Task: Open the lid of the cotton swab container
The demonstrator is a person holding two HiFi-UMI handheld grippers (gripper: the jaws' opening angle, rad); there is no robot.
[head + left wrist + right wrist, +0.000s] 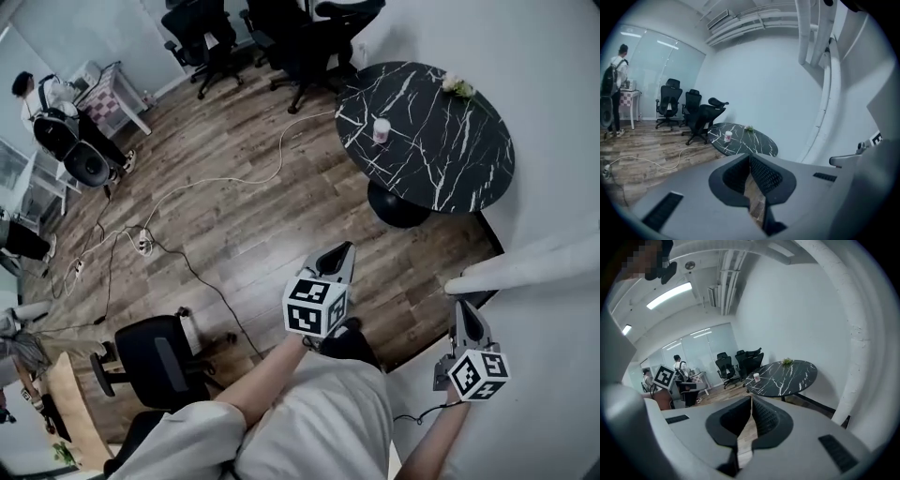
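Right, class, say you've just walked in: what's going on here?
A person holds the left hand-held gripper and right hand-held gripper, both shut and empty, over the floor. The container stands on the table, well away from both. Opening the lid has not begun.

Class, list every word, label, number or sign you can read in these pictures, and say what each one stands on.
No text here can be read.
The pinkish label on the cotton swab container, on the black marble table, is too small to read.
The cubes on the left tool and the right tool carry black-and-white square markers, no words.
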